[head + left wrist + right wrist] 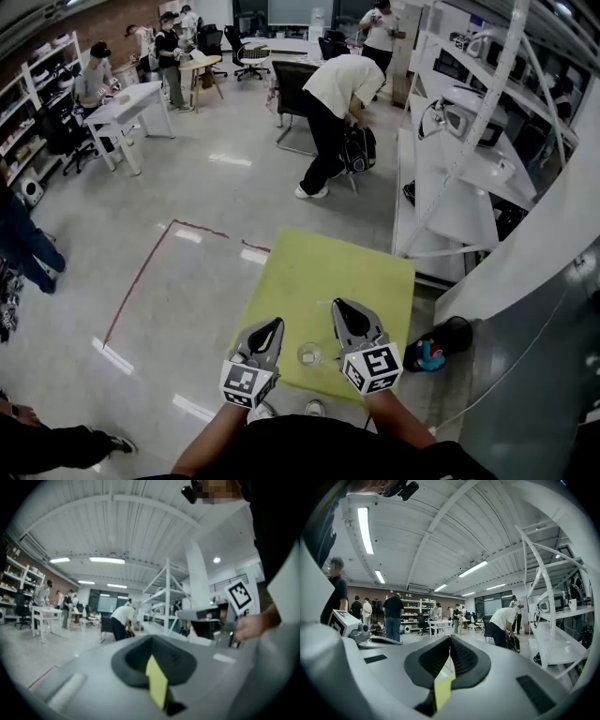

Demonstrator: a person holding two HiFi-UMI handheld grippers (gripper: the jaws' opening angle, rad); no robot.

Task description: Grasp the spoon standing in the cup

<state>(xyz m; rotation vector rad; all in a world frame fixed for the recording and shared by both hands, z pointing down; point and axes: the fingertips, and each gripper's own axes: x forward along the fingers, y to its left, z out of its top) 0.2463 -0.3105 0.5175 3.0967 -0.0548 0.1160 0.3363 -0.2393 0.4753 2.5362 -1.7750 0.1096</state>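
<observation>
Below you, on the yellow-green table (375, 272), a clear cup (309, 354) sits near the front edge. The spoon is too small to make out. Your left gripper (273, 324) and right gripper (341, 306) are held level above the table, and from the head view the cup shows between them. Both have their jaws pressed together, empty, and both point out across the room, toward the shelves (553, 620).
</observation>
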